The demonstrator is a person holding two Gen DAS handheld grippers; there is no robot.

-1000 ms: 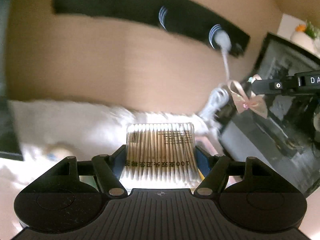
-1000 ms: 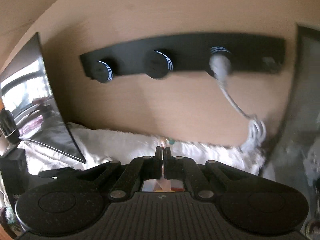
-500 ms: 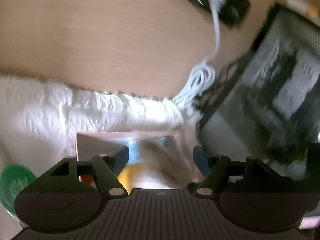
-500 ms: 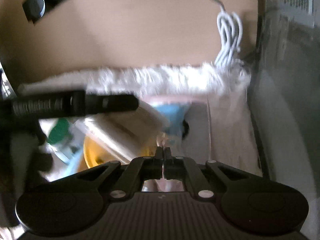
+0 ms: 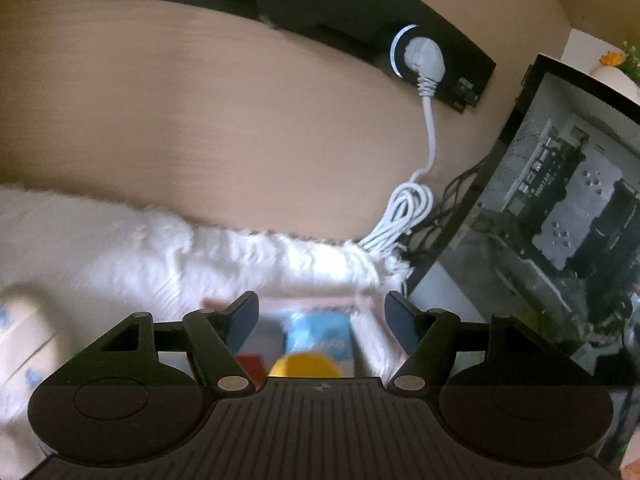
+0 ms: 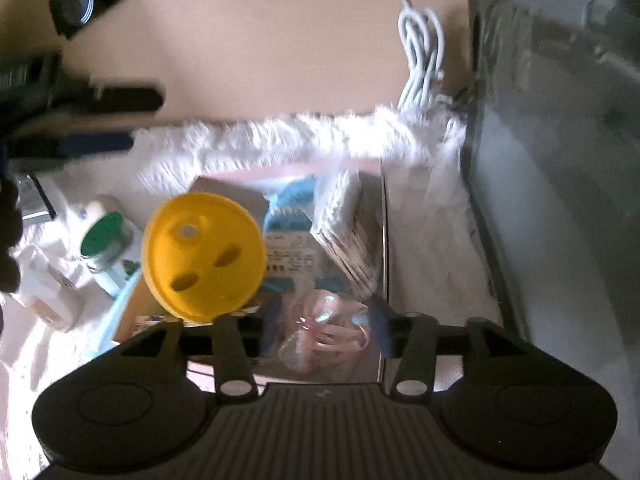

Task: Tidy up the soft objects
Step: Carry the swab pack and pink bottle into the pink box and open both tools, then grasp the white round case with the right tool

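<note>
A pink box (image 6: 382, 216) stands on the white fluffy mat (image 6: 280, 136). In it lie a pack of cotton swabs (image 6: 346, 224), a blue packet (image 6: 290, 216), a yellow lid (image 6: 204, 254) and a pink ribbon bow (image 6: 324, 336). My right gripper (image 6: 320, 328) is open just above the box, the bow lying loose between its fingers. My left gripper (image 5: 320, 316) is open and empty above the box (image 5: 360, 300); it shows blurred at the left of the right wrist view (image 6: 92, 120).
A green-lidded jar (image 6: 105, 236) and small white packs (image 6: 48, 288) sit left of the box. A computer case with a glass side (image 5: 540, 216) stands at the right. A coiled white cable (image 5: 404, 216) hangs from a black socket strip (image 5: 420, 56) on the wooden wall.
My left gripper let go of the cotton swab pack into the box and lifted away. My right gripper came down over the box and opened, releasing the ribbon bow.
</note>
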